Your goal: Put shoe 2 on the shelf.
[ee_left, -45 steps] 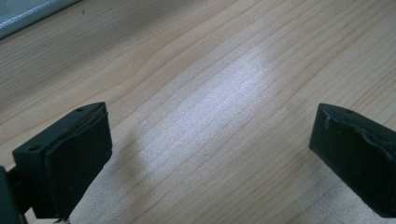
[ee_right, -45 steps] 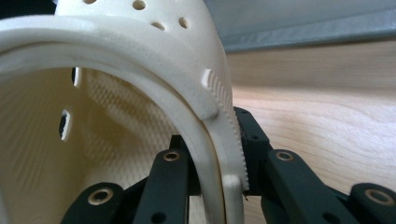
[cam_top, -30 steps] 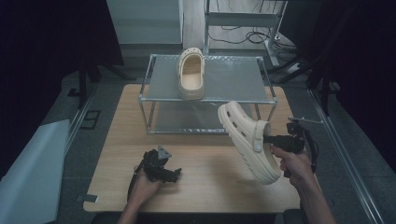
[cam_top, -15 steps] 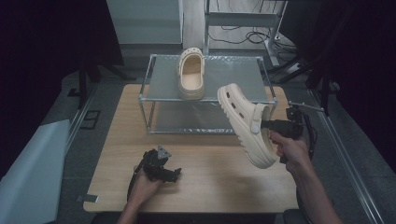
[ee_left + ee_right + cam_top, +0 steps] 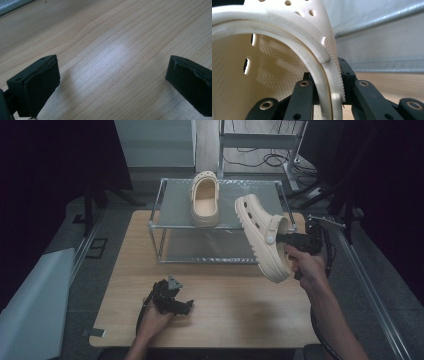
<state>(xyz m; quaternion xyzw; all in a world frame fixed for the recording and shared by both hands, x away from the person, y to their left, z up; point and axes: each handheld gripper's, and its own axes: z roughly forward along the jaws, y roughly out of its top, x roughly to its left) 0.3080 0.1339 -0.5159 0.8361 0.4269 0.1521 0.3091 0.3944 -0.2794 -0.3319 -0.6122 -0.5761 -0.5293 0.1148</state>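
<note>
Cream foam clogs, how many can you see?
2. One cream foam clog lies on top of the grey metal rack; the other clog is held in the air by the right gripper.

- The cream clog [image 5: 262, 237] is a foam shoe with round vent holes in its upper, a heel strap fixed by a round rivet, and a ridged sole edge; it hangs in the air, tipped onto its side, toe toward the rack and heel toward the table's near right; its side wall is pinched at the opening's rim, as the right gripper view [image 5: 287, 62] shows
- The second cream clog [image 5: 204, 200] is the same make; it stands upright on its sole on the rack's top shelf, opening up, toe pointing away
</note>
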